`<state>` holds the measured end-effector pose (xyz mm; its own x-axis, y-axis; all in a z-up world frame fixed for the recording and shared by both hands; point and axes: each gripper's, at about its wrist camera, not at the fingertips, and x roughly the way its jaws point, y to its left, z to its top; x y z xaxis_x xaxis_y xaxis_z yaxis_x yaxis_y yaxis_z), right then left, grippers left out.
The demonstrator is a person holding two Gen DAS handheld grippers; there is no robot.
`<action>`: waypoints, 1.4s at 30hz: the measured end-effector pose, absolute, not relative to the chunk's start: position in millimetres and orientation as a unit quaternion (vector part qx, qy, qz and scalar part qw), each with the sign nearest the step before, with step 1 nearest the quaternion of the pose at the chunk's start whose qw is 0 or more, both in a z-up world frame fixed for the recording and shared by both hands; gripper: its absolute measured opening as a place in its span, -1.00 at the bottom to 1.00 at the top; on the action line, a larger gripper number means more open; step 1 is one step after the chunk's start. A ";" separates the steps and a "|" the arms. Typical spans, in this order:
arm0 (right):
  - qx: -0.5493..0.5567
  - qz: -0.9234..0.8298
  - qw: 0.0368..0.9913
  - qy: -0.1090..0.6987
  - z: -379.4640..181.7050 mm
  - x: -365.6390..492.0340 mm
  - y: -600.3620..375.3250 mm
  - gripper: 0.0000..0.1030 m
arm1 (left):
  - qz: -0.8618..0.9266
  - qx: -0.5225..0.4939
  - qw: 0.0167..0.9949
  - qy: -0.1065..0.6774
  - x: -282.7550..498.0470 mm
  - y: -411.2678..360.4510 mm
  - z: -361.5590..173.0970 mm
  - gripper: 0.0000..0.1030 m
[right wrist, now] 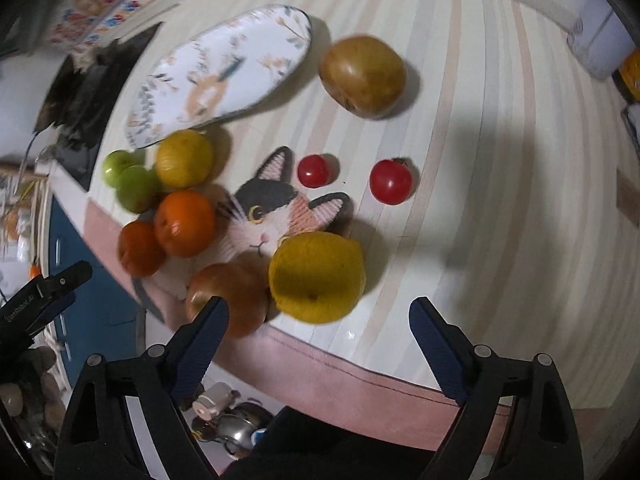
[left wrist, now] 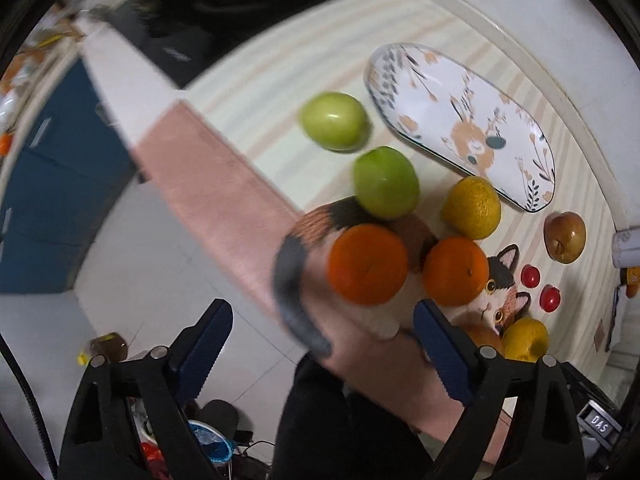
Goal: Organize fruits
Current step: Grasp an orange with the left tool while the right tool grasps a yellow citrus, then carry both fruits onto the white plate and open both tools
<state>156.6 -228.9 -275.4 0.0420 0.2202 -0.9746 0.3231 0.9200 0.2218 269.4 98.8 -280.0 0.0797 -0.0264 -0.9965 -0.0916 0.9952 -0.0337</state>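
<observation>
1. Under my left wrist camera, the left gripper (left wrist: 322,350) hangs spread and empty above two round orange tangerines (left wrist: 368,265). Beyond them, past the green apples (left wrist: 386,188), lies the empty oval floral ceramic plate (left wrist: 460,122). Closing carelessly could nudge the crowded fruit off the table's near edge.

2. On the right wrist view, the right gripper (right wrist: 318,338) is also spread and empty near the large yellow citrus (right wrist: 317,277). Its smooth roundness may slip from the pads.

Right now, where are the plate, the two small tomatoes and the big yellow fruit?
plate (right wrist: 224,68): right wrist view, painted middle.
tomatoes (right wrist: 314,171): right wrist view, left one's top.
yellow fruit (right wrist: 318,276): right wrist view, centre.
</observation>
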 end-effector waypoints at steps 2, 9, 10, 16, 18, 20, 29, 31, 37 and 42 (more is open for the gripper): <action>0.209 -0.045 0.685 0.697 -285.1 160.8 -227.2 0.74 | 0.000 -0.034 0.723 0.690 283.8 91.2 -297.6 0.77; 0.226 -0.062 0.656 0.717 -307.2 174.0 -221.4 0.65 | -0.036 -0.001 0.697 0.716 306.4 71.7 -330.1 0.72; 0.227 -0.059 0.651 0.721 -310.6 175.5 -219.3 0.58 | -0.041 0.004 0.695 0.718 307.5 69.0 -332.4 0.70; 0.196 -0.061 0.640 0.741 -322.1 181.6 -213.8 0.33 | -0.054 0.021 0.691 0.721 314.4 60.8 -340.3 0.23; 0.197 -0.054 0.641 0.740 -324.0 183.1 -213.8 0.32 | -0.053 0.026 0.697 0.715 314.7 58.8 -337.9 0.22; 0.201 -0.048 0.639 0.741 -324.3 184.1 -214.8 0.31 | -0.050 0.031 0.700 0.712 314.8 56.4 -336.9 0.21; 0.186 -0.011 0.671 0.718 -285.6 196.8 -222.0 0.30 | -0.048 0.018 0.708 0.704 293.3 48.7 -306.8 0.20; 0.190 0.004 0.685 0.703 -265.7 209.2 -222.9 0.30 | -0.059 0.004 0.718 0.694 291.2 48.0 -282.4 0.20; 0.182 0.027 0.725 0.664 -228.3 284.3 -214.8 0.30 | -0.103 -0.021 0.752 0.650 343.8 31.4 -211.3 0.20; 0.147 0.029 0.735 0.661 -237.8 359.3 -199.4 0.30 | -0.096 -0.003 0.751 0.653 421.5 12.0 -224.3 0.20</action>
